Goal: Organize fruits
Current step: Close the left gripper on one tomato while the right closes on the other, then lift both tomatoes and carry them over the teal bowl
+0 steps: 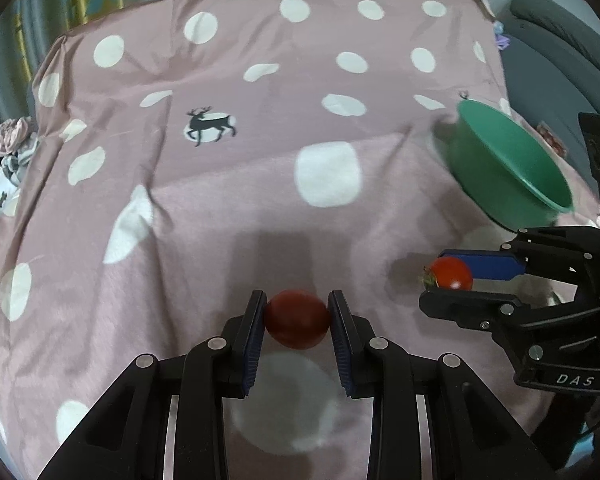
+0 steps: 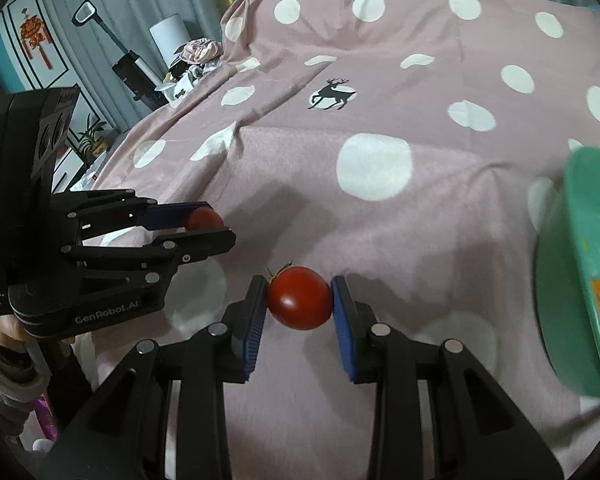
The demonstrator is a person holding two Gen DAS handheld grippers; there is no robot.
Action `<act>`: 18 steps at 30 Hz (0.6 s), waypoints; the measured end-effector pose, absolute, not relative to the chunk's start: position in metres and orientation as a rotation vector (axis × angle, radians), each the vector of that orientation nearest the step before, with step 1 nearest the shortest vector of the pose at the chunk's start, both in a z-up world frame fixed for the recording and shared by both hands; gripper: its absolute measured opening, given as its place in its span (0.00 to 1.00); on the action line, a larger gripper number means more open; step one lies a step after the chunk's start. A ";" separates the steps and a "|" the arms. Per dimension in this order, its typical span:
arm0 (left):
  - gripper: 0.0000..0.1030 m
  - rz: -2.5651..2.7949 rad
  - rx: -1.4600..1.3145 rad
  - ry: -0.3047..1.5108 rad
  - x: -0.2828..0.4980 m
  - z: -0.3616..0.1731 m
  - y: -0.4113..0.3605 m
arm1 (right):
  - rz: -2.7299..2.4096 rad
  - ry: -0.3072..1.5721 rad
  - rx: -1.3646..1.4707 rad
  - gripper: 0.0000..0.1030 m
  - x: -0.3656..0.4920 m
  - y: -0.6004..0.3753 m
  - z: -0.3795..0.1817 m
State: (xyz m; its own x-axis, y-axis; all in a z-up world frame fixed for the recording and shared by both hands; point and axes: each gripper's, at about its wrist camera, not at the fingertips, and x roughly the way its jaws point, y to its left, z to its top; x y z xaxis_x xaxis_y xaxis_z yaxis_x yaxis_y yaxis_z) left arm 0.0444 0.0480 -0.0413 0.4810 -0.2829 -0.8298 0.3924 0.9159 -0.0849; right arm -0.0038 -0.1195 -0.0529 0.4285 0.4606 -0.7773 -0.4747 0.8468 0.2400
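My left gripper (image 1: 297, 316) is shut on a dark red tomato (image 1: 297, 319) and holds it just above the pink spotted cloth. My right gripper (image 2: 300, 298) is shut on a second red tomato (image 2: 299, 297) with a green stem. In the left wrist view the right gripper (image 1: 446, 278) and its tomato (image 1: 451, 273) are at the right. In the right wrist view the left gripper (image 2: 214, 226) and its tomato (image 2: 204, 219) are at the left. A green bowl (image 1: 512, 164) stands at the right; in the right wrist view this bowl (image 2: 572, 272) holds orange and green fruit pieces.
The pink cloth (image 1: 260, 80) with white dots and a deer print covers the whole surface. A pile of clothes (image 2: 198, 58) and a white cylinder (image 2: 168, 38) lie beyond the left edge. A grey sofa (image 1: 560, 40) is at the far right.
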 end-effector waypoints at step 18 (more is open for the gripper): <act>0.31 -0.400 0.076 0.970 0.012 -0.028 0.043 | 0.538 0.922 0.016 0.32 -0.034 -0.157 -0.045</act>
State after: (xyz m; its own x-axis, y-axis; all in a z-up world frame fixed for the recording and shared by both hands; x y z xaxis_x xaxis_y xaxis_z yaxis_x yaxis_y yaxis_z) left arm 0.0120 0.0428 -0.0276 0.4987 -0.2965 -0.8145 0.3635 0.9246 -0.1141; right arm -0.0345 -0.1572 -0.0449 0.4821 0.4484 -0.7526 -0.4349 0.8683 0.2387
